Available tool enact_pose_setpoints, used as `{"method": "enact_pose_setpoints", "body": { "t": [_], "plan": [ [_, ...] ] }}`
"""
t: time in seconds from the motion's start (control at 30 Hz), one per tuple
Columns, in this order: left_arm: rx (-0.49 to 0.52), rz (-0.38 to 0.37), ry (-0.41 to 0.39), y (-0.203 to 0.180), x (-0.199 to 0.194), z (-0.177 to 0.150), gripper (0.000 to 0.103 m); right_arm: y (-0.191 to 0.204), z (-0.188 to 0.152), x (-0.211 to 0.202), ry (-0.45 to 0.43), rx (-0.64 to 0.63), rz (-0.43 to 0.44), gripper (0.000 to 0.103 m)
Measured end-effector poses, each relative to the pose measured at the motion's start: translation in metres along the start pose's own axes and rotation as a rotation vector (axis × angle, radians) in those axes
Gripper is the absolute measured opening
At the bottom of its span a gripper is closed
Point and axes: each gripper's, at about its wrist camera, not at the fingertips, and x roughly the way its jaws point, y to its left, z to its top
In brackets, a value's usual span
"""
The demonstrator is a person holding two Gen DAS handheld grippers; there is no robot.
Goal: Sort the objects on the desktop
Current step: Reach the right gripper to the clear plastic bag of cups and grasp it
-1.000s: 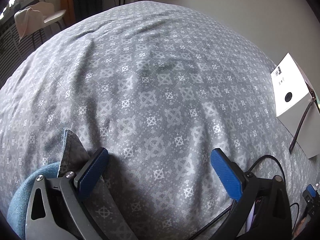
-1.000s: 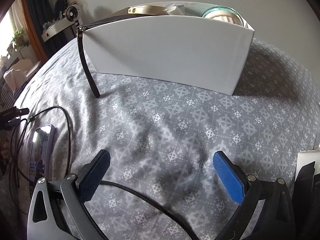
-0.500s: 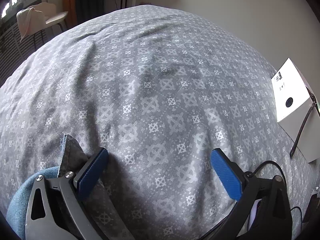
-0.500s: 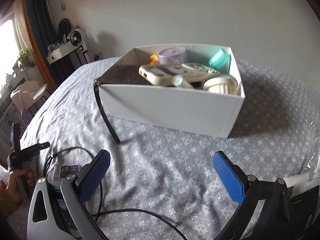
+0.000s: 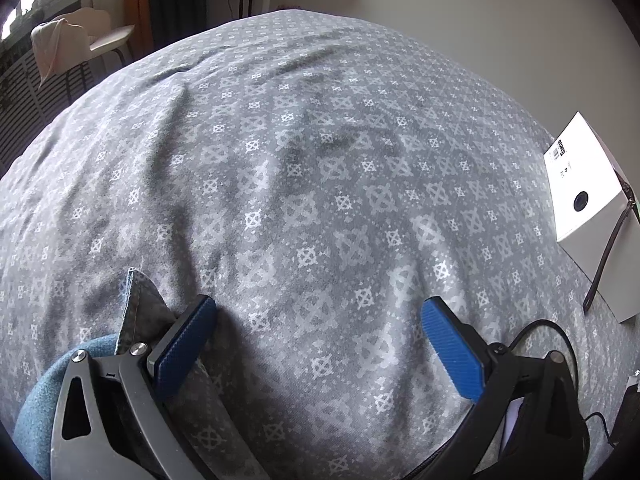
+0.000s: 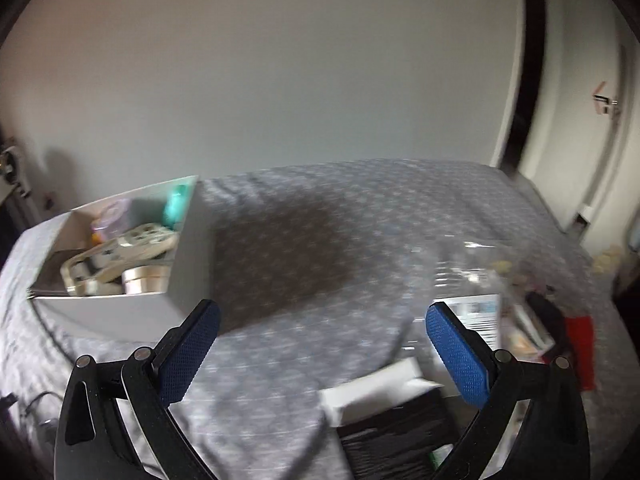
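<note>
White cardboard makes up the sorting box (image 6: 120,304), which sits on the grey patterned bed cover (image 6: 320,240) up and to the left of the right tongs (image 6: 320,344). It already holds a pale remote-like thing, a teal item, a lilac tub and a round tin. Its long axis seems to run from the near left toward the far wall, with one corner pointing at the tongs.

Things not yet sorted lie the other way: a blurred heap (image 6: 500,312) of clear plastic, printed card and something red, just past the right blue pad, and a white block on a dark flat item below it. Blur hides which way any of these points.

Right tongs are spread wide and hold nothing; they are nearest that heap, so I judge the coming reach is theirs, rightward and down.

Left tongs (image 5: 316,344), equally wide and empty, face bare cover, the box (image 5: 584,200) at far right.
</note>
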Motion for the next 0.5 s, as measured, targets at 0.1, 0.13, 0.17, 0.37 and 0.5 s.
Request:
{"method": "enact_pose_setpoints", "body": {
  "t": [0.1,0.13,0.17,0.37,0.5],
  "plan": [
    [0.012,0.018,0.004,-0.003,0.001,0.000,0.103,-0.045,0.007,0.026,0.060,-0.029,-0.137,0.103],
    [0.020,0.028,0.006,-0.004,0.002,0.000,0.103,-0.056,0.008,0.037,0.087,-0.055,-0.173,0.103],
    [0.030,0.039,0.007,-0.006,0.003,-0.001,0.103,-0.064,0.009,0.046,0.104,-0.084,-0.201,0.103],
    [0.054,0.069,0.012,-0.010,0.004,-0.002,0.103,-0.098,0.003,0.110,0.255,-0.137,-0.246,0.103],
    [0.066,0.089,0.012,-0.012,0.005,-0.003,0.103,-0.102,-0.001,0.140,0.304,-0.130,-0.199,0.103]
  ]
}}
